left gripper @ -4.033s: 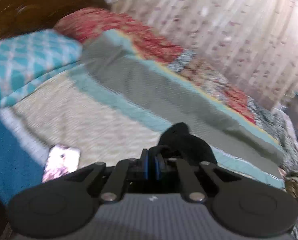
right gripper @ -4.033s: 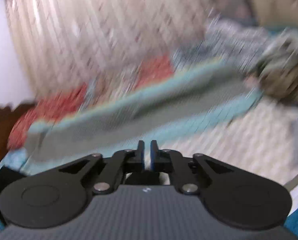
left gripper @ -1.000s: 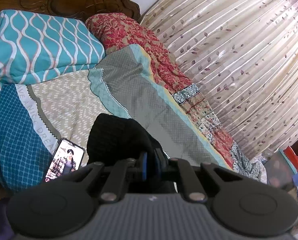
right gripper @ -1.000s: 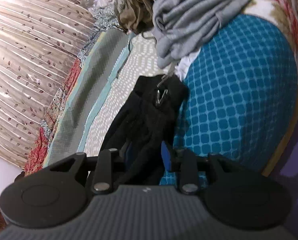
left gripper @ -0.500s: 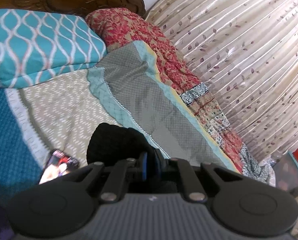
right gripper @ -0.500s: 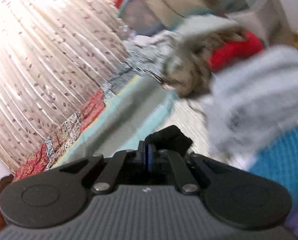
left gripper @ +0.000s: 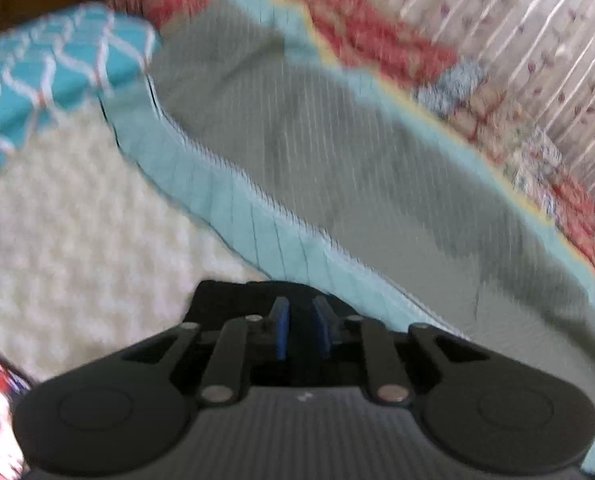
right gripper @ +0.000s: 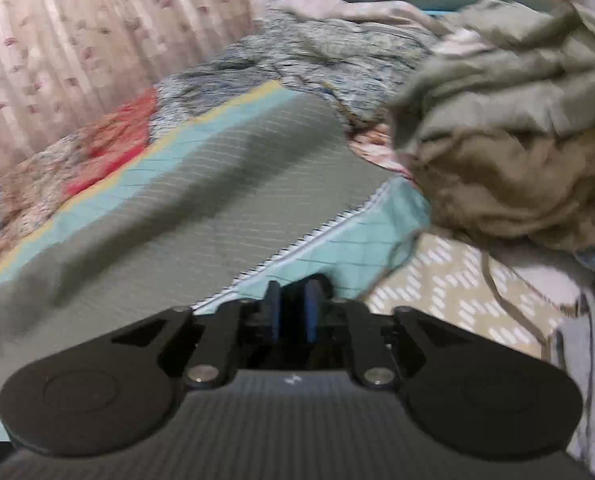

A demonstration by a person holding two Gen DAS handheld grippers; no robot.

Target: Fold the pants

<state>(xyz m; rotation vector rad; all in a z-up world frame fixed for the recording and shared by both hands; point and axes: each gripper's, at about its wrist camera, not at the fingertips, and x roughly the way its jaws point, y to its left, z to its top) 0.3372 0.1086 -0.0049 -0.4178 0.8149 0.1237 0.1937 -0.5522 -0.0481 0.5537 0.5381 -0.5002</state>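
While both views remain smeared by motion, findings entered left to right, all places reckoned from the teal band of the bedspread:

Pants, left view: black pants [left gripper: 233,300] bunched directly ahead of the left gripper [left gripper: 300,330], on the near side of the teal band [left gripper: 233,216], over the cream dotted panel [left gripper: 65,216].

Left gripper state: blue pads [left gripper: 281,330] slightly apart, black cloth lying between and beneath; pinching the pants, judged likely, grip not fully confirmed through blur.

Left pose: aimed low across the bed toward the grey panel [left gripper: 337,152] beyond the band; patterned pillow [left gripper: 45,76] far left of the band.

Pants, right view: only a small dark edge [right gripper: 317,282] at the tips of the right gripper [right gripper: 291,316], right at the band's near edge [right gripper: 377,236].

Right gripper state: pads close with a narrow gap; holding cloth or not, cannot tell.

Right pose: low, pointed across the band; olive clothes heap [right gripper: 505,152] to the band's right.

Governing relation: garment at both tips, long axis presumably spanning gripper to gripper, unconfirmed; neither hand clearly nearer.

Next move, judged: lay-down along the band's near side, edges kept matched.
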